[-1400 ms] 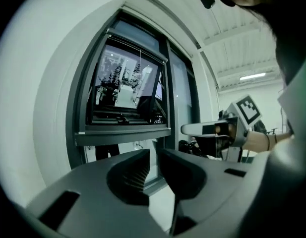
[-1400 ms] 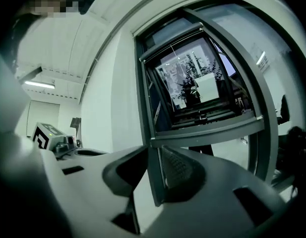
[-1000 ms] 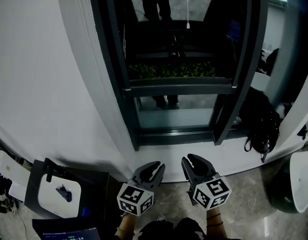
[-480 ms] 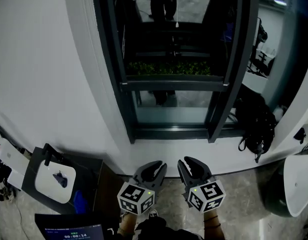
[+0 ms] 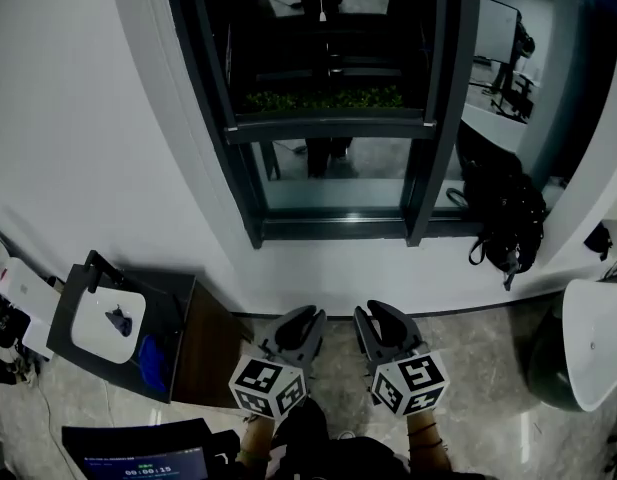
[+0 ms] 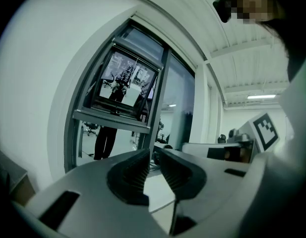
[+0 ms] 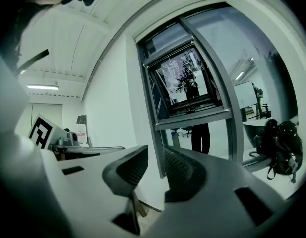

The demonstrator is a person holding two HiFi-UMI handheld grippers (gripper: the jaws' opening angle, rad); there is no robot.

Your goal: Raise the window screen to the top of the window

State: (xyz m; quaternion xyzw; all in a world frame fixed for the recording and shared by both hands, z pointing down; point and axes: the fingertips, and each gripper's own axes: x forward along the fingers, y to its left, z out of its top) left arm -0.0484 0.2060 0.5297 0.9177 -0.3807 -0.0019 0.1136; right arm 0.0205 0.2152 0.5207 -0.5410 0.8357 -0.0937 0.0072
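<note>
Grey jaws barely parted and empty on left gripper (image 5: 300,320) and right gripper (image 5: 374,316), I'd carry both to the window screen (image 5: 328,126), well apart ahead, gripping its bar evenly.

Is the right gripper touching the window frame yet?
Apart. The head view shows the right gripper low over the floor, with a band of white wall plainly between it and the window frame.

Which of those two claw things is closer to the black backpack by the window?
Right. The right gripper is below and left of the black backpack; the left gripper sits beside it, farther left.
</note>
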